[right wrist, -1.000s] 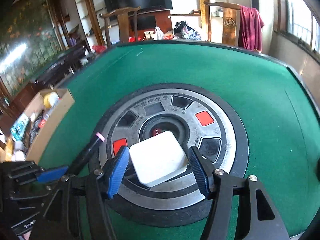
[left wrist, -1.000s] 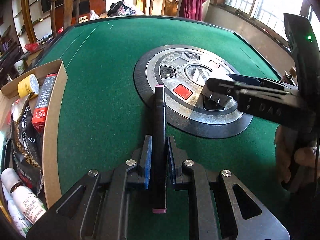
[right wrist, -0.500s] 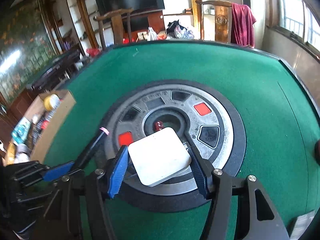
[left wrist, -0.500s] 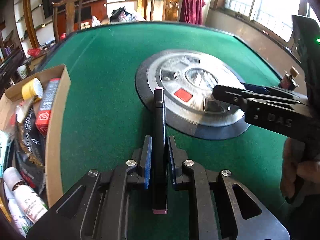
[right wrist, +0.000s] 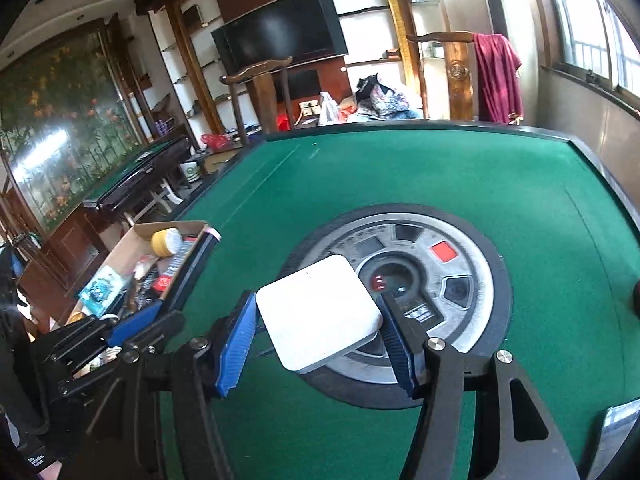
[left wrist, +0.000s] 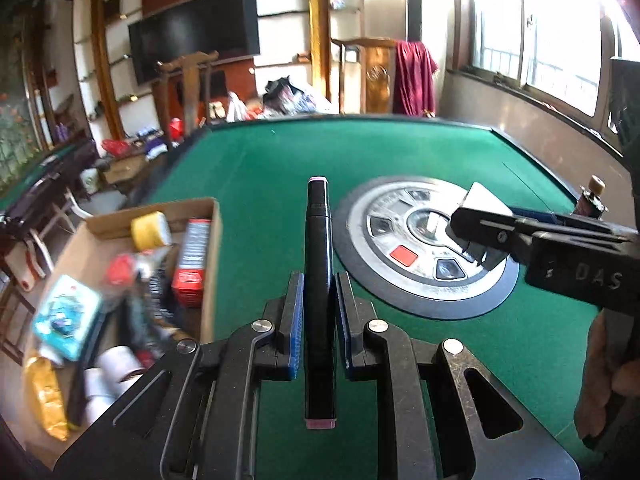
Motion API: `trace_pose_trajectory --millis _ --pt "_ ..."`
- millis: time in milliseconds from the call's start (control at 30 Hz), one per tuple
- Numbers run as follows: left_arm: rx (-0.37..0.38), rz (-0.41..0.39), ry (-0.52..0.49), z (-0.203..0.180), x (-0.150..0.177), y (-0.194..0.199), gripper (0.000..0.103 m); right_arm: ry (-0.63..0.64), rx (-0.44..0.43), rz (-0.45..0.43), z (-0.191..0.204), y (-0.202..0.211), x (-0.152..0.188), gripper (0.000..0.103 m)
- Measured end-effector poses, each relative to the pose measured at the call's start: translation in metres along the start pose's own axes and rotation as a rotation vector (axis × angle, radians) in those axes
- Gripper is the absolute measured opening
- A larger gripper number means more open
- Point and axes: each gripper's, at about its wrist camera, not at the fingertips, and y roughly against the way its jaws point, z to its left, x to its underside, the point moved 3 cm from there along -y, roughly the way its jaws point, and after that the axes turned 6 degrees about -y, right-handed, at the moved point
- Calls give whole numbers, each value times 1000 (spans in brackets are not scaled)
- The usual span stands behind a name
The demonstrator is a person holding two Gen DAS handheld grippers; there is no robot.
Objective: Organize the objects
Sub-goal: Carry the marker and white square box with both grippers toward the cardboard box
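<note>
Green felt table (right wrist: 460,168) is filling both views. The left gripper (left wrist: 318,304) is clamping a black marker (left wrist: 318,260) with pink ends between its blue pads, above the felt beside the cardboard box (left wrist: 208,264). The right gripper (right wrist: 320,332) is pinching a white square block (right wrist: 318,316) over the edge of the round metal centre panel (right wrist: 460,272).
</note>
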Motion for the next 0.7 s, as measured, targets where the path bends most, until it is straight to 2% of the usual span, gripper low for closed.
trace_pose_trajectory --millis 300,700 --pt "-83 -88 38 31 15 43 14 43 -64 14 44 -2 9 60" --pt "-140 -81 97 82 46 62 15 108 -112 41 110 -24 19 60"
